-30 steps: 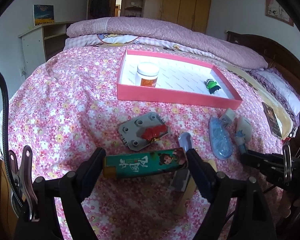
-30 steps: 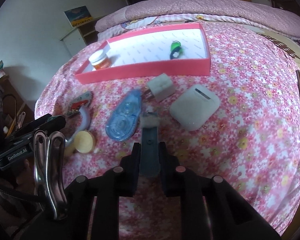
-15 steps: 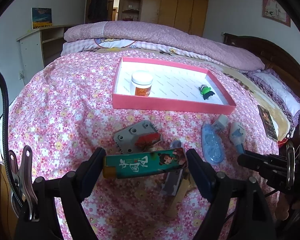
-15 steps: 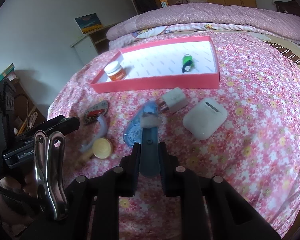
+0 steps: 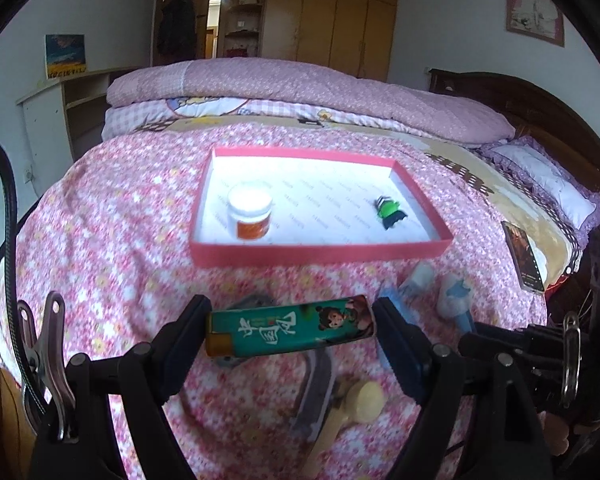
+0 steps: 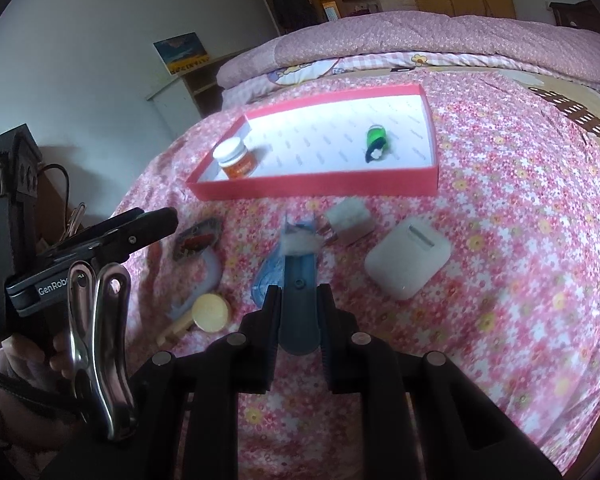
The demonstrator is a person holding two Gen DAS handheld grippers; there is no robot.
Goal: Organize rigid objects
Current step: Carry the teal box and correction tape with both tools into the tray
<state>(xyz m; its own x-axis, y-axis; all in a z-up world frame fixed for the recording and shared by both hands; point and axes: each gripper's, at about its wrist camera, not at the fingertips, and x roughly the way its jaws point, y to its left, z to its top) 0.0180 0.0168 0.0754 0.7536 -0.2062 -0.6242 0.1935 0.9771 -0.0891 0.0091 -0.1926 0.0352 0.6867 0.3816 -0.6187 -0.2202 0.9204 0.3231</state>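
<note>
Above the bedspread, both grippers have risen with their loads.

— What do the grippers look like?
— Left gripper: 2 matte black fingers, silver screws, steel spring clip, black cable. Right gripper: same black build

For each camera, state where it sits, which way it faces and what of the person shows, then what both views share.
Left wrist: sits on the left tongs, facing up the bed toward the tray; tongs shut on a green tube; the right tongs' tips show at the right.
Right wrist: sits on the right tongs, facing the tray from its right; tongs shut on a blue tool; the left tongs and hand show at the left.
Shared: tray, jar, green toy.
</note>
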